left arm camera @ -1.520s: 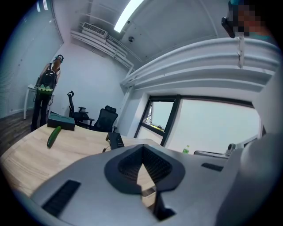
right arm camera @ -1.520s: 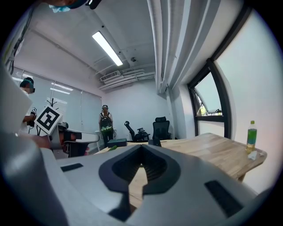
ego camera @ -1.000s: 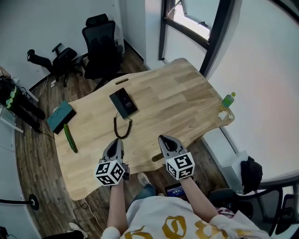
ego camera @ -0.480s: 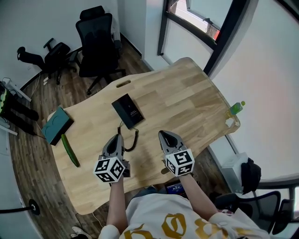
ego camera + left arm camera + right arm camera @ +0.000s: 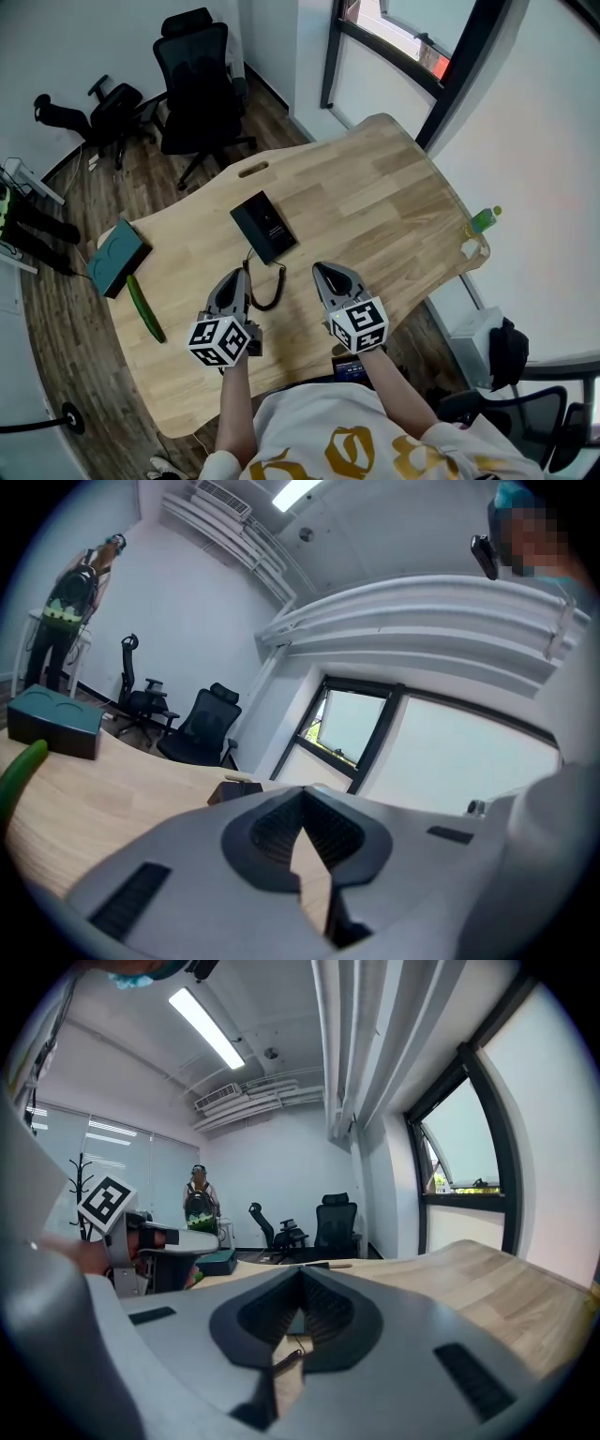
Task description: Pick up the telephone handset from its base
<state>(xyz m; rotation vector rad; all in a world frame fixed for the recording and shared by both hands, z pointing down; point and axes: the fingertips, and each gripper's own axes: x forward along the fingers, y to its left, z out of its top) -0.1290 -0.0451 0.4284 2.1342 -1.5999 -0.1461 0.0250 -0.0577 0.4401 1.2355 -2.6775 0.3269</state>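
Black telephone (image 5: pixel 265 226) is lying untouched on the wooden table (image 5: pixel 375 187), so the handset lift is still waiting. The left gripper (image 5: pixel 241 275) and right gripper (image 5: pixel 320 271) are hovering just short of it, and all 2 sets of jaws are pinching together on nothing.

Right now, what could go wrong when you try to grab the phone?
Both the left gripper and the right gripper have their fingers shut, so they could just bump the telephone instead of gripping it. The curly cord lies looped on the table right in front of the left gripper. It might snag, or drag the whole telephone along during the lift.
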